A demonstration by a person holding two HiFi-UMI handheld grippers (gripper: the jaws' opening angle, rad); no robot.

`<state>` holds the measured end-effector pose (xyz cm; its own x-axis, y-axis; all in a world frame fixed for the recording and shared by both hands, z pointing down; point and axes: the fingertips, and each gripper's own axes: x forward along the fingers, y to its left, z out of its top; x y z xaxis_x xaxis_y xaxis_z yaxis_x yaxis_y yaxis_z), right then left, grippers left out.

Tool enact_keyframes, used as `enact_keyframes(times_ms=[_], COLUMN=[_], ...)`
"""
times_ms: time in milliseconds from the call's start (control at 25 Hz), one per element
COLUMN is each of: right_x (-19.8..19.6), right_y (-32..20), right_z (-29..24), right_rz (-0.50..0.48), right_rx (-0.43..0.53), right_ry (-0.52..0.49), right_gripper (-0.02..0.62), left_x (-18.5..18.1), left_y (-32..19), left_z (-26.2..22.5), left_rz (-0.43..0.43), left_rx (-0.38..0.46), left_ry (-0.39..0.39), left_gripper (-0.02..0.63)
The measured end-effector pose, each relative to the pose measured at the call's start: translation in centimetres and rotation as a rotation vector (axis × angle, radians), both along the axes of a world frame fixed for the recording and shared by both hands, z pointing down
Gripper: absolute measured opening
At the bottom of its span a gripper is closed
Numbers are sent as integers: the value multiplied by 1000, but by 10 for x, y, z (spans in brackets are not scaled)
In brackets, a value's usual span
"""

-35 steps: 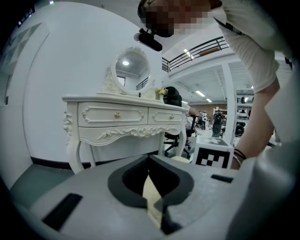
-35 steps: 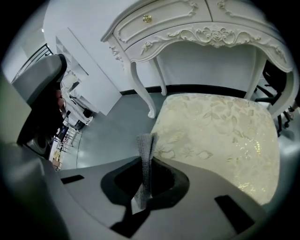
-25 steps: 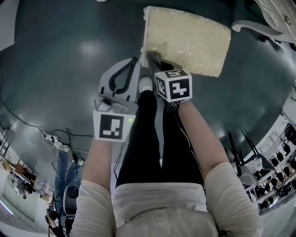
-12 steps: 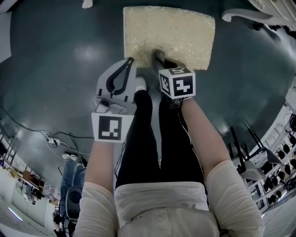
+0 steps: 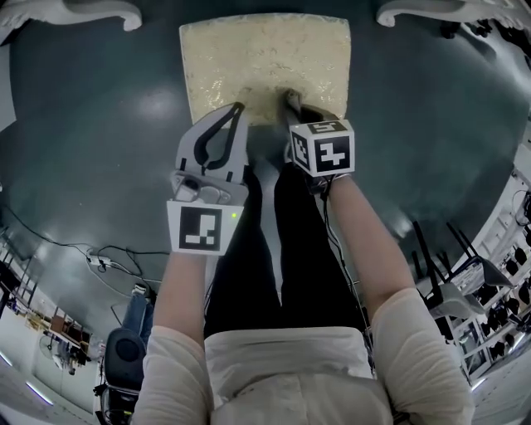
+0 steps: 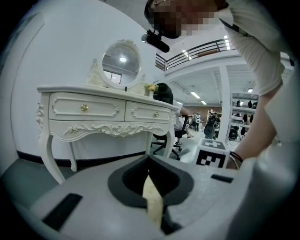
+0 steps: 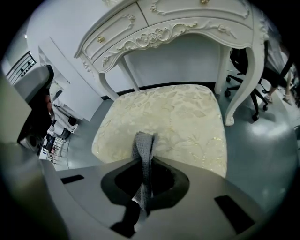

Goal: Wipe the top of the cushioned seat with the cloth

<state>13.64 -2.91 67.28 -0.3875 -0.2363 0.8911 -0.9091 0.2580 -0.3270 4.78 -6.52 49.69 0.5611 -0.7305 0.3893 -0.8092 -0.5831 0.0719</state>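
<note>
Cushioned seat (image 5: 265, 58) stands just in front of the white dressing table (image 7: 178, 28). The right gripper (image 7: 145, 161) is clamped on the grey cloth (image 7: 143, 145), whose free end pokes out over the seat's near edge. The left gripper (image 6: 149, 159), beside that edge, has its jaws together and holds nothing. To wipe well, lower the cloth flat onto the seat, then make overlapping strokes toward its far edge.

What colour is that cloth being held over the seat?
Grey cloth, clearest in the right gripper view.

Head view's top edge cuts off the dressing table (image 5: 104, 10).
</note>
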Motion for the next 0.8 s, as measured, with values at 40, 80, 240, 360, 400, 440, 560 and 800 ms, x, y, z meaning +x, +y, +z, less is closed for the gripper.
enact_keyframes(times_ms=[40, 80, 240, 360, 400, 440, 560, 800], right_x=[9, 17, 44, 58, 63, 69, 94, 142], right_y=[0, 0, 1, 2, 2, 2, 4, 3], right_z=[0, 1, 0, 1, 2, 3, 2, 4], right_rz=[6, 13, 31, 34, 33, 30, 1, 4], right_rx=[0, -1, -2, -2, -2, 0, 12, 11], right_ry=[3, 6, 14, 30, 37, 46, 80, 157], right_gripper=[31, 31, 31, 31, 31, 31, 31, 31], left_x=[8, 15, 41, 54, 58, 63, 82, 107], left_y=[0, -1, 0, 0, 0, 0, 0, -5], left_z=[0, 0, 1, 3, 4, 5, 1, -7], left_rz=[9, 16, 33, 41, 40, 40, 45, 32], left_rx=[1, 1, -9, -6, -9, -12, -9, 5], left_ry=[-1, -2, -3, -3, -3, -5, -8, -2], left_gripper=[2, 2, 2, 2, 2, 2, 2, 2])
